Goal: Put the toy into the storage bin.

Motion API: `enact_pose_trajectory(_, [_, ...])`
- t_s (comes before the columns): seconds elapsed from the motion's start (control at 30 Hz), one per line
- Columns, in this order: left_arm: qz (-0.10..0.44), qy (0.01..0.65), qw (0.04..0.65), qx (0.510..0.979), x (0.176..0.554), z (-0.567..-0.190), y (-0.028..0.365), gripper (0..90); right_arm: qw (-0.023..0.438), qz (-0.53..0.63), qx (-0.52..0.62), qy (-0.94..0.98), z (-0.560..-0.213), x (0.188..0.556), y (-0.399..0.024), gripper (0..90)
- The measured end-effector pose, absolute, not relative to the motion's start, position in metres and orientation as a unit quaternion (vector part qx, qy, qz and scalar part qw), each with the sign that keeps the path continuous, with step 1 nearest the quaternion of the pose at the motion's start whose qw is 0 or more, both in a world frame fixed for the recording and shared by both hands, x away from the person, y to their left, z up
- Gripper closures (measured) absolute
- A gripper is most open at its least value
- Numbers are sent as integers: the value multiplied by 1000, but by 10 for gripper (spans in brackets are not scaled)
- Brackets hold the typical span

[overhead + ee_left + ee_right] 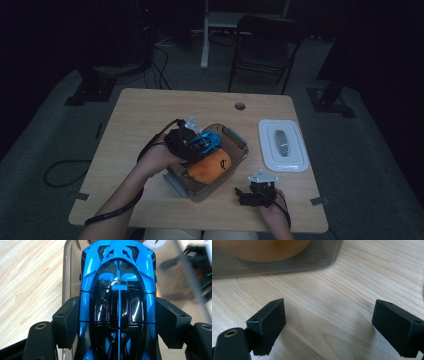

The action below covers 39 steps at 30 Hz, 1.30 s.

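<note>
pale wooden bench (150, 115) under dim light. left gripper (192, 145) has its fingers (67, 322) pinching a toy car (117, 297), glossy blue bodywork with a black cabin and a blue centre stripe, held over a clear plastic bin (240, 145) beside an orange plush (212, 166). right gripper (248, 191) rests on the bench, fingers (268, 322) spread, nothing between.

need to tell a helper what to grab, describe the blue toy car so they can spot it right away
On the wooden table sits a clear plastic bin, its white lid lying to its right. Above the bin's left side, the left hand-held gripper clamps the blue toy car. Glossy blue and black, it is unlike the soft orange plush beside it.
</note>
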<state>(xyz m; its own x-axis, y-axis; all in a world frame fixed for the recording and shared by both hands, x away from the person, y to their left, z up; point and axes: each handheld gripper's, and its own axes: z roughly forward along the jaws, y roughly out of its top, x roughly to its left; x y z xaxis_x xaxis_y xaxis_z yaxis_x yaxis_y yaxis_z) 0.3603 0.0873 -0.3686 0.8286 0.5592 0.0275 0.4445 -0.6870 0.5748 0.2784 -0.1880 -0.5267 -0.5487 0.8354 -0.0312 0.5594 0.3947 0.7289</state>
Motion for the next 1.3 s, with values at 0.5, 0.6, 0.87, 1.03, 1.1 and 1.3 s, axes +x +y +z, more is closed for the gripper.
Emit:
enact_pose_trajectory(0.5, [93, 268, 278, 918, 361, -384, 93, 198, 197, 344, 430, 811, -527, 279, -188, 113])
enact_pose_trajectory(0.6, [110, 266, 280, 916, 360, -378, 97, 181, 196, 344, 430, 811, -527, 279, -189, 113])
enact_pose_trajectory(0.87, [115, 283, 305, 902, 364, -372, 119, 108, 195, 345, 430, 811, -527, 279, -189, 113])
enact_pose_trajectory(1.03, [128, 304, 320, 888, 368, -370, 135, 102, 195, 344, 430, 811, -527, 279, -189, 113])
enact_pose_trajectory(1.1, [132, 310, 330, 882, 370, -369, 142, 102, 194, 345, 430, 811, -527, 279, -189, 113])
enact_pose_trajectory(1.3, [152, 336, 354, 859, 382, -375, 162, 102, 193, 344, 431, 811, -527, 279, -189, 114])
